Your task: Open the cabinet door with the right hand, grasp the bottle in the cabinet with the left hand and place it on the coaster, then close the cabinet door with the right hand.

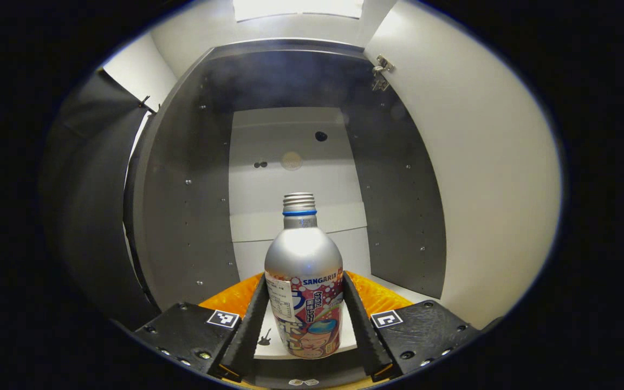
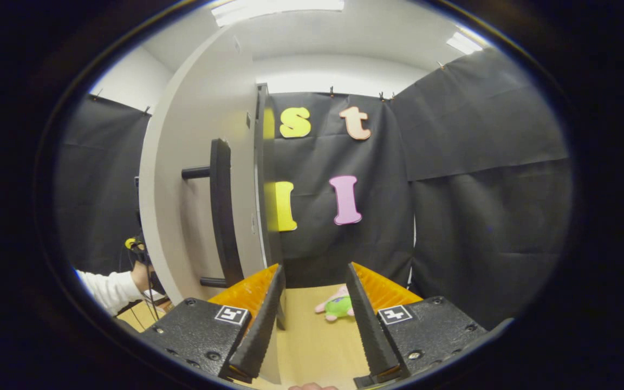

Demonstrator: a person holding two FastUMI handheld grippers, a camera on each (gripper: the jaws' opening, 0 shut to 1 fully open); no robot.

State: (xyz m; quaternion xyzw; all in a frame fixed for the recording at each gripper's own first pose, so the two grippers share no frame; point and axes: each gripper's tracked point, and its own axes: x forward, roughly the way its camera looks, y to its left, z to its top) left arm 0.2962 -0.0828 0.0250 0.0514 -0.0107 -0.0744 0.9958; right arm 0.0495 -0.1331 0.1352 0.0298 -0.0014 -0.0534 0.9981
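In the left gripper view, the left gripper (image 1: pixel 304 325) reaches into the open cabinet (image 1: pixel 182 189), its fingers bracketing the lower body of the aluminium bottle (image 1: pixel 304 281), which stands upright near the shelf's front edge; whether they press on it, I cannot tell. The bottle looks rigid, light and slick, so the labelled belly seems the best hold. In the right gripper view, the right gripper (image 2: pixel 312 325) stands spread and empty beside the open cabinet door (image 2: pixel 198 162), near its bar handle (image 2: pixel 222 211).

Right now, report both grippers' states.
Left gripper: fingers either side of the bottle; contact cannot be told.
Right gripper: open, holding nothing.
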